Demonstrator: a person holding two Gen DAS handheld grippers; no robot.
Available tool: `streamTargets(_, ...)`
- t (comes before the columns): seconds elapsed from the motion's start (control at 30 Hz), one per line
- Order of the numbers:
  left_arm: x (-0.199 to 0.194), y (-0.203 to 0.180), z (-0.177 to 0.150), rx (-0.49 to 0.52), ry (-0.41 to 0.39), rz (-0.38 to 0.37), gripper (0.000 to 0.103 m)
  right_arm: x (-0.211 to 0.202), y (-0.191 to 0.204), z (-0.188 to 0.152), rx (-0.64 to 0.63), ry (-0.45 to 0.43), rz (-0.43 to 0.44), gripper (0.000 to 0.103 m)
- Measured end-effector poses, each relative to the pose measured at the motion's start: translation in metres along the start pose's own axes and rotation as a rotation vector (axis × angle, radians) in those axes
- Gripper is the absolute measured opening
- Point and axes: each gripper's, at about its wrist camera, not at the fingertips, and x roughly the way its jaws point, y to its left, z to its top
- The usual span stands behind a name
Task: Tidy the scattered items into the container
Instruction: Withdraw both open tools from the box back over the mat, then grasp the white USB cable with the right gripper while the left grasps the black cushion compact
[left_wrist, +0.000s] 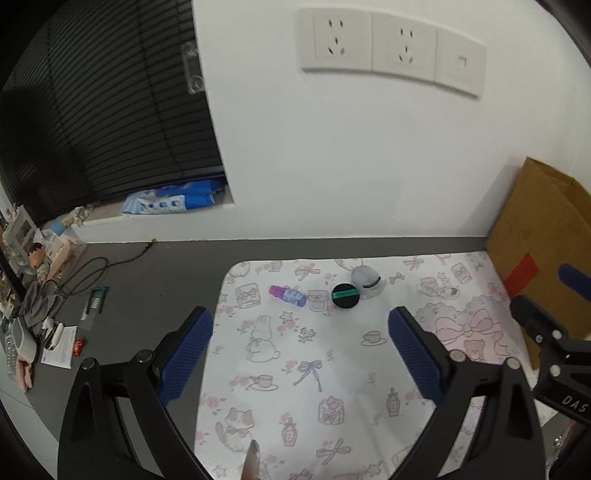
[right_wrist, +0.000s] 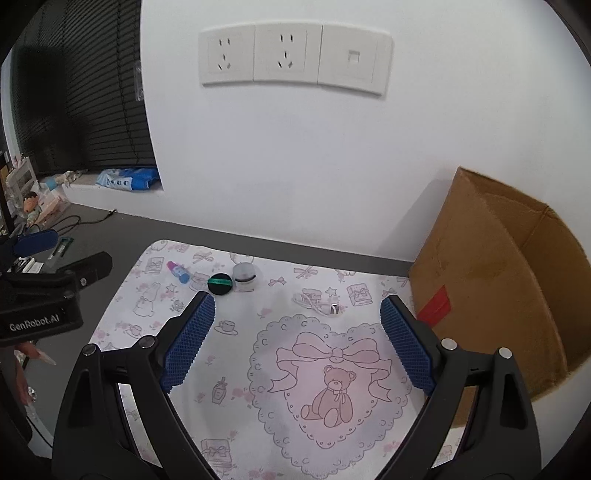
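A small purple and blue bottle (left_wrist: 287, 295) lies on the patterned cloth (left_wrist: 332, 369). Beside it sit a black round compact with a green band (left_wrist: 345, 295) and a grey and white round jar (left_wrist: 366, 280). A white cable (right_wrist: 319, 305) lies further right. An open cardboard box (right_wrist: 495, 273) stands at the cloth's right edge. My left gripper (left_wrist: 301, 325) is open and empty, short of the items. My right gripper (right_wrist: 297, 314) is open and empty, above the cloth near the cable. The same bottle (right_wrist: 177, 271), compact (right_wrist: 220, 283) and jar (right_wrist: 244, 275) show in the right wrist view.
A white wall with sockets (left_wrist: 391, 51) stands behind the grey table (left_wrist: 155, 280). Clutter, cables and a comb (left_wrist: 94, 302) lie at the left. A blue packet (left_wrist: 173, 199) lies on the window sill. The box (left_wrist: 543, 254) is at the right.
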Motion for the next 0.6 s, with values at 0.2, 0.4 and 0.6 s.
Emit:
streamTargets(0.2, 0.057, -0.023, 0.002, 0.038, 0.046, -0.052, 0.096, 0.049, -0.019, -0.005, -0.001, 0.043, -0.009, 0.093)
streamTargets(0.4, 0.122, -0.038, -0.003, 0.053, 0.110, -0.086, 0.095, 0.103, -0.041, -0.018, 0.009, 0.084, 0.009, 0.093)
streamTargets(0.6, 0.170, -0.049, -0.013, 0.071, 0.161, -0.079, 0.096, 0.156, -0.052, -0.032, 0.018, 0.157, 0.008, 0.093)
